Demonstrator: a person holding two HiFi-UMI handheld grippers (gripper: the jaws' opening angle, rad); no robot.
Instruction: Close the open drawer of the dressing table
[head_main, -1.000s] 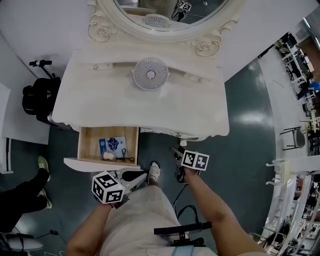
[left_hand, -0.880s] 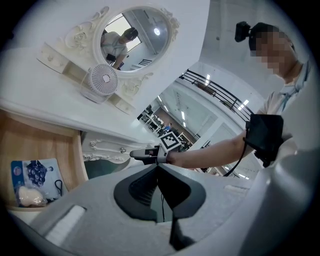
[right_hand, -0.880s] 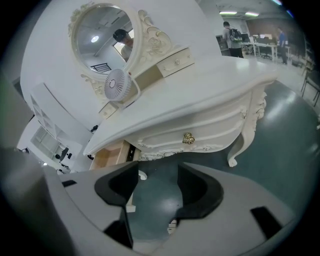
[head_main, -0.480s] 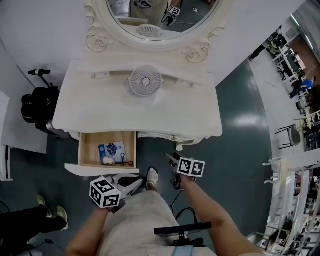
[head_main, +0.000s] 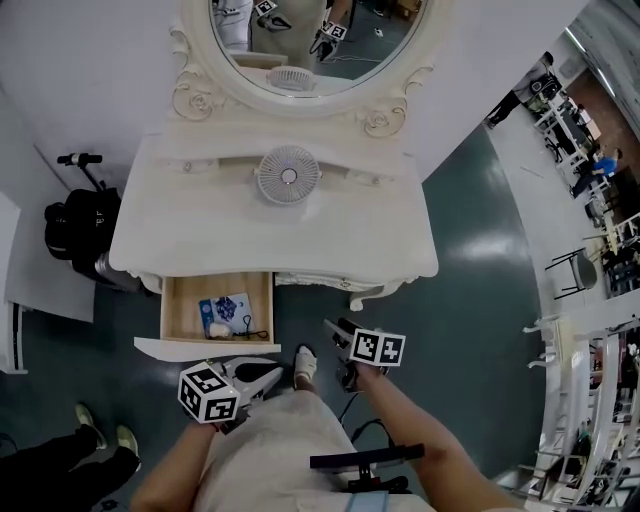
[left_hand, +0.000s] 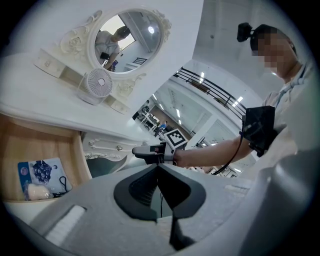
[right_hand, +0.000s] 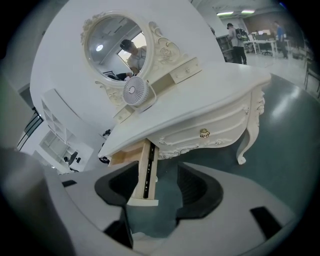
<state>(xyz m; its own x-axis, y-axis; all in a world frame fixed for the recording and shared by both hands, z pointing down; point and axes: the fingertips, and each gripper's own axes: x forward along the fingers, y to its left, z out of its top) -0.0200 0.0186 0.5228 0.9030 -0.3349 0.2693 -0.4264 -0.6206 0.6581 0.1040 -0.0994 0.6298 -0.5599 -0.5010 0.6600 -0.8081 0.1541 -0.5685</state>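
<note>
With left claw (head_main: 268, 370) closed tip to tip on nothing, hangs low just in front of the white face of the open drawer (head_main: 200, 347), seemingly clear of it. Holds right claw (head_main: 336, 326) spread wide and empty off the worktop (head_main: 200, 240) front edge, right of the drawer, aimed at its wooden side. Shows drawer pulled out under the worktop's left end, blue packet (head_main: 226, 310) inside, fan (head_main: 288, 176) and mirror (head_main: 300, 40) at the back.
</note>
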